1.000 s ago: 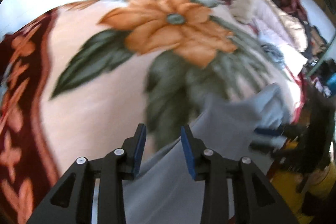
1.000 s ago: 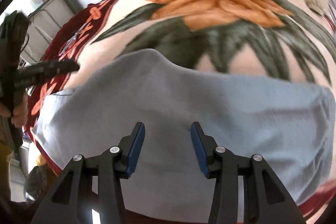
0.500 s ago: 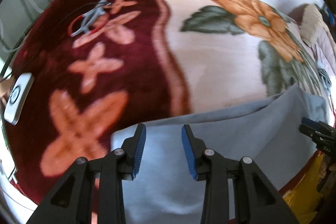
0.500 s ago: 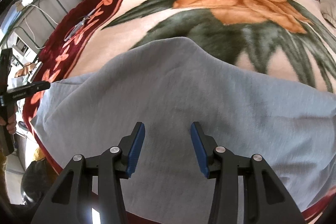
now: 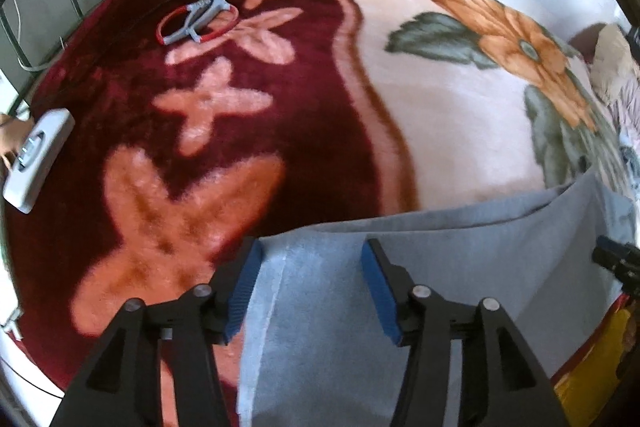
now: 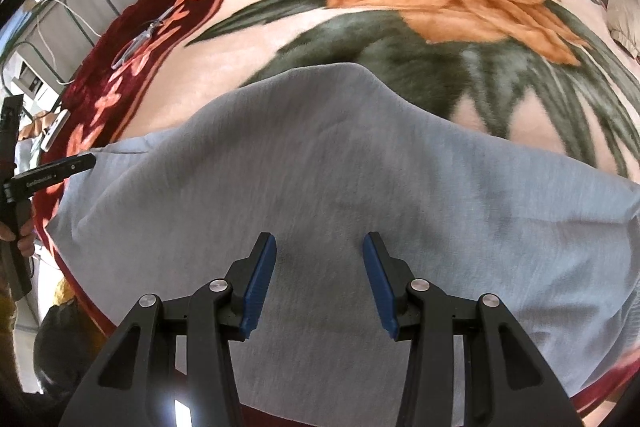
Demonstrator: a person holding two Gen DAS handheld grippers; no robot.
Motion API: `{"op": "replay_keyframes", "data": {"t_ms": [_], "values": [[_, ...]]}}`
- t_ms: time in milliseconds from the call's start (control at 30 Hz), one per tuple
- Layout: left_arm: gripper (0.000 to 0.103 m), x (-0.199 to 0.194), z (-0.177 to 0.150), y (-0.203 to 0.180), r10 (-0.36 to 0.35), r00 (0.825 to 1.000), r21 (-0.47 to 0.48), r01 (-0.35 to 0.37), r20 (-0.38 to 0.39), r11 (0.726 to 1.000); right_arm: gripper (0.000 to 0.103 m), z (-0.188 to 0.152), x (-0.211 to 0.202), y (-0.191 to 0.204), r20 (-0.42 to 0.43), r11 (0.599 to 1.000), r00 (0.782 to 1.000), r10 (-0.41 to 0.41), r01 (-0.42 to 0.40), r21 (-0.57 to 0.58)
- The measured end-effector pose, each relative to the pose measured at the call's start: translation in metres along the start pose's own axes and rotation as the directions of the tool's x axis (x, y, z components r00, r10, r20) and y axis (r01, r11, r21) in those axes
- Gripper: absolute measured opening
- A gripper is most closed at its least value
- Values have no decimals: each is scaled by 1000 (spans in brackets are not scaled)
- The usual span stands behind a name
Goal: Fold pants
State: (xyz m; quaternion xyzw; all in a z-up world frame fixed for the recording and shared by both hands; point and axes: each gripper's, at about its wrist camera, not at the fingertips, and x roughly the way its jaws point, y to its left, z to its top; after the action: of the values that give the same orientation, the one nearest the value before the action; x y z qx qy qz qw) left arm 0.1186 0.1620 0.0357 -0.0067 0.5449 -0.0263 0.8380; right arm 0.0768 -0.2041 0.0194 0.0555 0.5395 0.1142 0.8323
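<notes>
**Left claw lines up on the end of the pants**

The pale grey, soft-knit pants [image 6: 340,187] lie spread flat on the bed, over a plush blanket [image 5: 280,107] of maroon border, cream ground and big orange flower. They sit along the near edge of the bed, toward six o'clock in both wrist views.

The left claw [image 5: 310,283] hangs over the hemmed end of the pants, at about nine o'clock of the garment. Its jaws have just been opening and now stand about half apart, straddling the stitched hem with nothing pinched. The right claw [image 6: 320,279] hovers over the middle of the cloth, jaws also half apart and empty.

I judge this the reach before a fold: neither claw has a hold yet. Next, the left claw needs to drop onto the hem, catching every layer at the edge, and close. The right likely needs a matching hold, or to pin the cloth, before the end is carried across.
</notes>
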Motion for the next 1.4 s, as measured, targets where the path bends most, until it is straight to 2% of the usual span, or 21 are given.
{"op": "replay_keyframes", "data": {"t_ms": [33, 100, 167, 233, 400, 467, 600, 667, 700, 800, 900, 1133, 1200, 1400], "values": [[54, 0, -1, 0, -20, 1000, -7, 20, 0, 1000, 47, 0, 1, 0, 0, 1000, 1000, -3, 3, 0], [45, 0, -3, -1, -25, 1000, -6, 25, 12, 1000, 47, -1, 1, 1, -1, 1000, 1000, -5, 5, -2], [26, -3, -6, -4, -30, 999, 0, 30, 28, 1000, 47, -1, 1, 1, -1, 1000, 1000, -9, 9, -5], [21, -6, -8, -5, -26, 999, 3, 25, 41, 1000, 47, -1, 1, 2, -1, 1000, 1000, -10, 10, -7], [26, -16, -11, -8, 39, 995, 6, -40, 93, 999, 47, -2, 2, 2, 1, 1000, 1000, -13, 13, -10], [36, -20, -10, -7, 57, 992, 0, -58, 112, 998, 47, -2, 2, 2, 0, 1000, 1000, -12, 12, -11], [37, -27, -8, -6, 49, 988, -15, -47, 149, 999, 47, -2, 2, 2, 0, 1000, 1000, -12, 12, -9], [37, -24, -8, -7, 37, 990, -5, -36, 139, 999, 47, -2, 2, 2, 1, 1000, 1000, -11, 11, -10], [36, -22, -7, -8, 36, 991, 0, -36, 129, 999, 47, -2, 2, 2, 1, 1000, 1000, -10, 10, -10], [24, -18, -10, -11, 33, 992, 16, -35, 118, 999, 47, -2, 3, 2, 1, 1000, 1000, -10, 10, -9], [17, -19, -14, -14, 53, 989, 27, -57, 139, 998, 47, -2, 3, 2, 0, 1000, 1000, -11, 11, -9], [16, -31, -16, -5, 66, 979, -21, -63, 193, 998, 47, -2, 4, 2, 0, 1000, 1000, -12, 12, -9], [16, -32, -16, -3, 33, 981, -28, -28, 190, 999, 47, -2, 4, 2, 1, 1000, 1000, -11, 12, -9], [16, -23, -17, -6, 23, 988, -22, -20, 150, 1000, 47, -3, 4, 2, 1, 1000, 1000, -12, 12, -8]]}}
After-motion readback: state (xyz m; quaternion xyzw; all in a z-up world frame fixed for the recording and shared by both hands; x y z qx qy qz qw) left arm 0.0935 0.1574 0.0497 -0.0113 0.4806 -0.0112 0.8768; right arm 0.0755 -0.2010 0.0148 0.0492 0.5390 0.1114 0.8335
